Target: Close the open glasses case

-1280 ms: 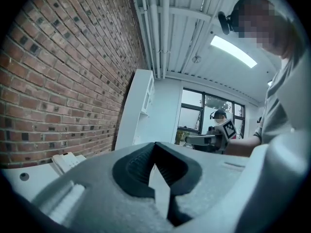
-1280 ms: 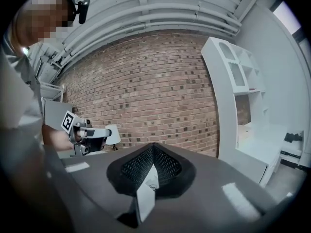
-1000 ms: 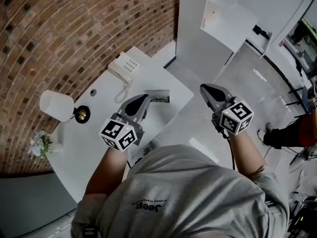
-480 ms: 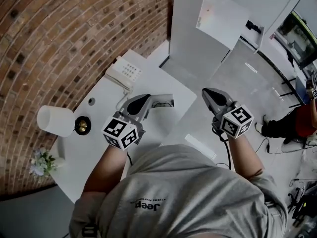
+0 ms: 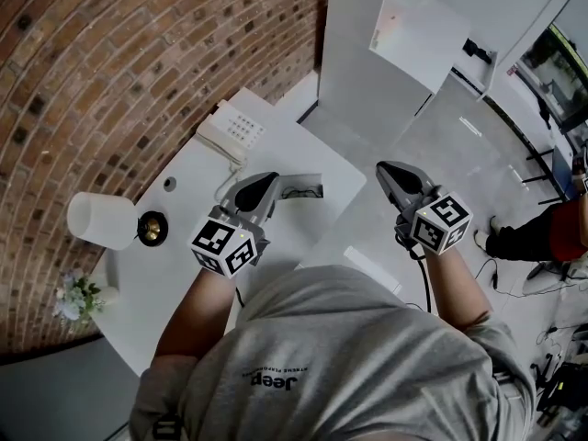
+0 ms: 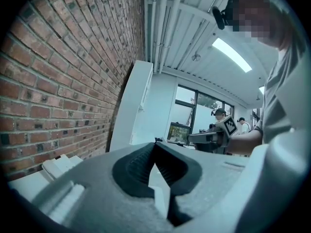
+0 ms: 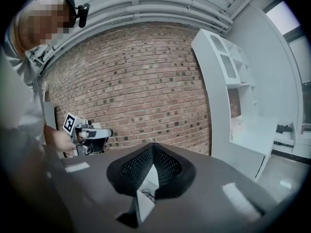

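Holding steady, left tool (image 5: 270, 180) closed, right tool (image 5: 383, 166) closed

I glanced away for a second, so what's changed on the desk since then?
The left gripper and right gripper only shifted slightly; nothing was gripped or released. Both stay shut and empty. The glasses case, phone and lamp haven't moved.

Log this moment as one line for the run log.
left claw: shut, empty | right claw: shut, empty | glasses case: on white table, beyond left claw, ungripped
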A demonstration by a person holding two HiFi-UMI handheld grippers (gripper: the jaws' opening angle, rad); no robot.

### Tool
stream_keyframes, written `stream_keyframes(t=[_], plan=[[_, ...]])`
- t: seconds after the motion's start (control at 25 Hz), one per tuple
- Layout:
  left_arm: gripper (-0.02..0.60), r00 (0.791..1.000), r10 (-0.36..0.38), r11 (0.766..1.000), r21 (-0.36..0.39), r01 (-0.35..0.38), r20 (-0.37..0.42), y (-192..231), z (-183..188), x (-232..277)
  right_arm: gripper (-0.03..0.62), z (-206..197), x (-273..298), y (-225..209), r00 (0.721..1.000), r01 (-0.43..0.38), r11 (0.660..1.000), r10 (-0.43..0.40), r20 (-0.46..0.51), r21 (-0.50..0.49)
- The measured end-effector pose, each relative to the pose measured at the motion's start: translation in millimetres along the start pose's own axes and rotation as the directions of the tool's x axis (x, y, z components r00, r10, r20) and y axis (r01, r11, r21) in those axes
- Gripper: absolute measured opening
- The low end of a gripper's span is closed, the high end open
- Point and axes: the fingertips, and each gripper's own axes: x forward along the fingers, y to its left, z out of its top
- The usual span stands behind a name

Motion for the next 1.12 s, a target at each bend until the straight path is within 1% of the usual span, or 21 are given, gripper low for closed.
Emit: stream_keyframes(t=[0.12, 0.16, 0.2, 0.24, 0.28, 0.4, 0.56, 0.76, 0.88, 1.0, 1.12], plan=[[-0.002, 1.0, -0.017, 1.0, 0.003, 0.017, -0.005, 0, -1, 3, 0.009, 0, 1, -2, 1.0, -0.003, 1.0, 0.003, -0.003, -0.001], [0.037, 0.999, -0.03, 1.0, 0.009, 0.03, -0.016, -1, -3, 4, 0.009, 0, 1, -2, 1.0, -0.003, 1.0, 0.003, -0.004, -0.001], [0.111, 0.998, -0.045, 0.999, 0.018, 0.045, -0.032, -2, -6, 6, 0.009, 0, 1, -2, 1.0, -0.002, 1.0, 0.002, -0.005, -0.001], [0.159, 0.997, -0.058, 0.998, 0.033, 0.059, -0.049, -2, -9, 7, 0.009, -1, 1, -2, 1.0, -0.002, 1.0, 0.002, -0.006, -0.001], [0.186, 0.996, -0.067, 0.996, 0.054, 0.07, -0.067, -2, -12, 8, 0.009, -1, 2, -3, 1.0, -0.002, 1.0, 0.002, -0.009, -0.001], [0.231, 0.988, -0.077, 0.986, 0.135, 0.095, -0.134, 2, -27, 12, 0.009, -3, 5, -5, 1.0, -0.007, 1.0, 0.007, -0.014, -0.004], [0.277, 0.971, -0.076, 0.964, 0.231, 0.13, -0.229, 16, -55, 20, 0.009, -8, 14, -10, 1.0, -0.012, 1.0, 0.012, -0.021, -0.01], [0.328, 0.936, -0.077, 0.922, 0.332, 0.197, -0.344, 35, -92, 34, 0.009, -21, 33, -13, 0.998, -0.026, 1.0, 0.026, -0.05, -0.006], [0.343, 0.91, -0.083, 0.903, 0.355, 0.241, -0.407, 45, -117, 42, 0.009, -34, 44, -14, 0.997, -0.037, 0.999, 0.037, -0.072, 0.0], [0.357, 0.879, -0.083, 0.885, 0.371, 0.282, -0.47, 58, -149, 50, 0.009, -48, 55, -15, 0.995, -0.045, 0.999, 0.045, -0.088, 0.005], [0.37, 0.849, -0.074, 0.875, 0.375, 0.307, -0.524, 74, -180, 56, 0.009, -62, 67, -17, 0.993, -0.051, 0.999, 0.053, -0.102, 0.015]])
